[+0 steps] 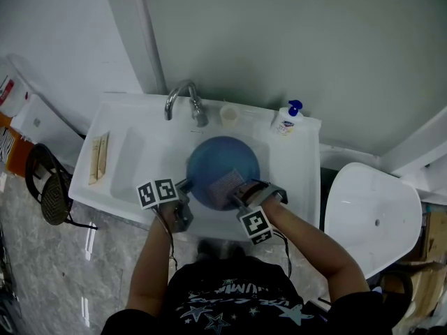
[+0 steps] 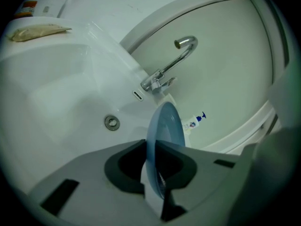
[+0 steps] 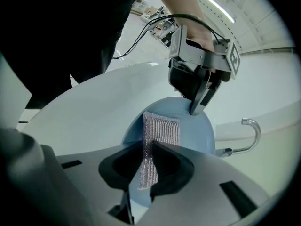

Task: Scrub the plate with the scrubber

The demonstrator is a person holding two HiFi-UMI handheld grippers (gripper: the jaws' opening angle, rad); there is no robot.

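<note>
Head view has the person's black printed shirt (image 1: 230,306) nearest, with both arms reaching over the front rim of a white sink (image 1: 119,190). The marker cubes of the two grippers sit just past that rim, left and right of a round blue plate (image 1: 220,155) held over the basin with its face turned up toward the camera.

The left gripper (image 2: 153,149) has its jaws nearly together, pinched on the plate's thin rim at the plate's left edge. In the left gripper view the plate runs edge-on out from between them. The right gripper (image 3: 148,147) has its jaws clamped on a pale, ribbed scrubber (image 3: 162,128). The free part of the cloth stands out beyond the jaw tips and lies against the plate's face, on the side nearest the person. In the right gripper view the left gripper's jaw tips meet the rim just beyond the top of the scrubber.

Beyond the plate, the drain (image 2: 112,122) shows in the basin floor. A chrome faucet (image 1: 183,102) arches from the back ledge. A small pale cup (image 1: 228,114) stands to the right of the faucet, and further right a soap bottle (image 1: 286,121) with a blue pump. A tan packet (image 1: 98,158) lies on the sink's left ledge. Off to the right stands a white toilet lid (image 1: 370,215).
</note>
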